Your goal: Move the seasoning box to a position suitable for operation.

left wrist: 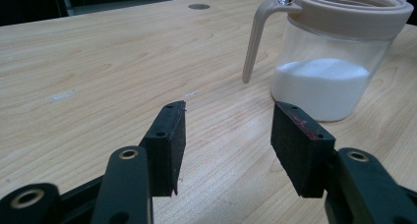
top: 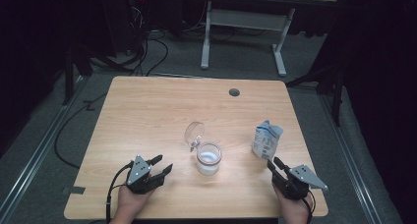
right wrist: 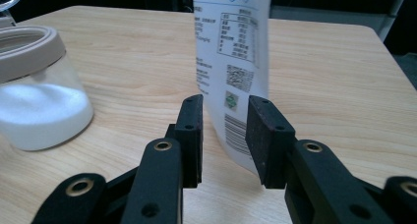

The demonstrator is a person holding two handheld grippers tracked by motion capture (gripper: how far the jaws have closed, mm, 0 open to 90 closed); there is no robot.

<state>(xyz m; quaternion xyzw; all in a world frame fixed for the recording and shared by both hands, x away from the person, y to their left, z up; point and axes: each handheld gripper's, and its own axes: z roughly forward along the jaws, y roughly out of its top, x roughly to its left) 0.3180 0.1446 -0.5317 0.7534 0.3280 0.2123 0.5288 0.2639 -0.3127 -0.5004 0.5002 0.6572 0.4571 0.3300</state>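
Pale wood grain runs across the desk, and I take the one jar near its middle as my landmark: clear, part full of white powder, its beige-rimmed lid flipped up behind it. My left gripper lies low on the desk to the left of the jar, well apart from it, tips pointing toward it, with my hand under its body at the near edge. In the left gripper view its jaws are spread with bare wood between them. My right gripper sits to the right of the jar, angled up and away from me toward the one white pouch, which stands upright right of the jar. In the right gripper view the pouch's lower edge sits in the gap, the jaws parted; I cannot tell whether the pads press it. Count: two grippers, one jar, one pouch.
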